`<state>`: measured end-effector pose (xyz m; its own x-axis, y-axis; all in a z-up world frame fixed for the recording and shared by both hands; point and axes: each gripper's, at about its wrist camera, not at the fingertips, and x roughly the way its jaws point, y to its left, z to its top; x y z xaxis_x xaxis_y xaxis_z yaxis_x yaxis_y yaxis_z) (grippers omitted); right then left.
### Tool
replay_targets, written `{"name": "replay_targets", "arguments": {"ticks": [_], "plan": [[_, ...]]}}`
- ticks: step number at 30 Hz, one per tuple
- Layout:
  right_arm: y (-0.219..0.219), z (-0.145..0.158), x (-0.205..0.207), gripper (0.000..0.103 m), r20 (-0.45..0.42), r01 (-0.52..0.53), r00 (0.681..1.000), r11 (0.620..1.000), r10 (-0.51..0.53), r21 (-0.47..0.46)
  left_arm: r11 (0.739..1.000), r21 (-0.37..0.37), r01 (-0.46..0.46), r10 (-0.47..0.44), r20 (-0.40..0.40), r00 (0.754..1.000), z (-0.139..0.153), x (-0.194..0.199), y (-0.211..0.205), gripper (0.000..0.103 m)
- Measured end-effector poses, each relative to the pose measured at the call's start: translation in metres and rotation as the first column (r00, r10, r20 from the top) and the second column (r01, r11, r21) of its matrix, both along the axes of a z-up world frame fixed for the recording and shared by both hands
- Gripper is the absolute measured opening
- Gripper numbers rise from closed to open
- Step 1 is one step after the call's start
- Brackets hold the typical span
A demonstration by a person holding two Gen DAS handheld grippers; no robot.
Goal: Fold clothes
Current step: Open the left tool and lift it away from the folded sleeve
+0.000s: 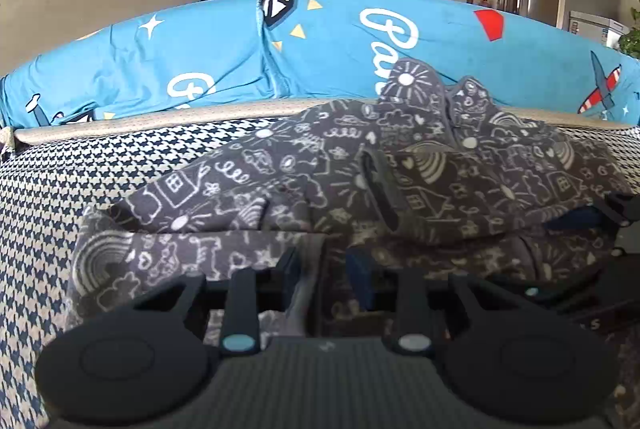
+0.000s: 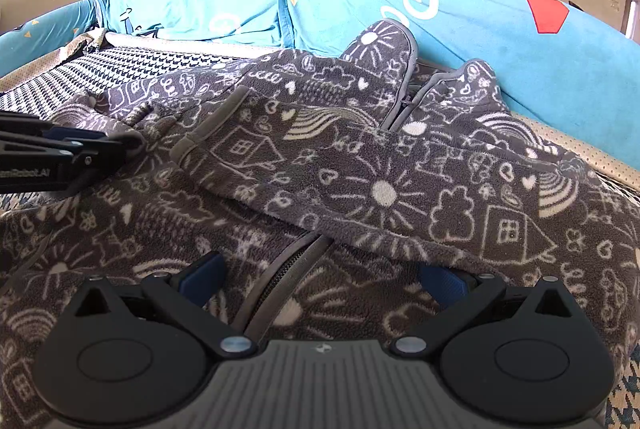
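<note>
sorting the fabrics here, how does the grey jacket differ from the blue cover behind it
The grey jacket is fleece with white doodles of houses and suns; the blue cover is smooth, with white script and a red shape. The jacket lies crumpled on the houndstooth seat; the cover is stretched over the backrest. Both are printed fabric.

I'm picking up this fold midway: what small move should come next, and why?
Probably close the right hand-held gripper on the jacket's near hem. Its jaws stand wide open astride the zipper, and one sleeve already lies folded across the body. The left hand-held gripper sits at the hem too; its grip is unclear.
</note>
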<state>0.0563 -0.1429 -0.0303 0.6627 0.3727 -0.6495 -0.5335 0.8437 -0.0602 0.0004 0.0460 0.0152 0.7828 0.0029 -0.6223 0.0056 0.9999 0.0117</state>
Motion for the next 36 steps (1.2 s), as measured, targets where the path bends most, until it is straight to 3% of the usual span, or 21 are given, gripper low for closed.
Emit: {"name": "replay_targets", "arguments": {"ticks": [2,4,9,26,30,36], "plan": [[0.0,0.0,0.0,0.103,0.0,0.0,1.0,1.0,0.0,0.0,0.999,-0.025,0.023,-0.024,-0.015,1.0,0.002,-0.003,-0.008,0.033],[0.0,0.0,0.0,0.103,0.0,0.0,1.0,1.0,0.0,0.0,0.999,-0.043,0.028,-0.029,-0.031,0.999,0.004,-0.006,-0.014,0.059],[0.0,0.0,0.0,0.103,0.0,0.0,1.0,1.0,0.0,0.0,0.999,-0.048,0.013,-0.012,0.01,1.0,0.014,-0.02,-0.02,0.092],[0.0,0.0,0.0,0.103,0.0,0.0,1.0,1.0,0.0,0.0,0.98,-0.196,-0.041,0.043,0.006,0.999,0.044,-0.082,-0.002,0.097],[0.0,0.0,0.0,0.103,0.0,0.0,1.0,1.0,0.0,0.0,0.985,-0.166,-0.035,0.039,0.021,0.999,0.046,-0.099,0.0,0.1],[0.0,0.0,0.0,0.103,0.0,0.0,1.0,1.0,0.0,0.0,0.983,-0.185,-0.017,0.018,0.007,1.0,0.047,-0.121,0.001,0.1]]}}
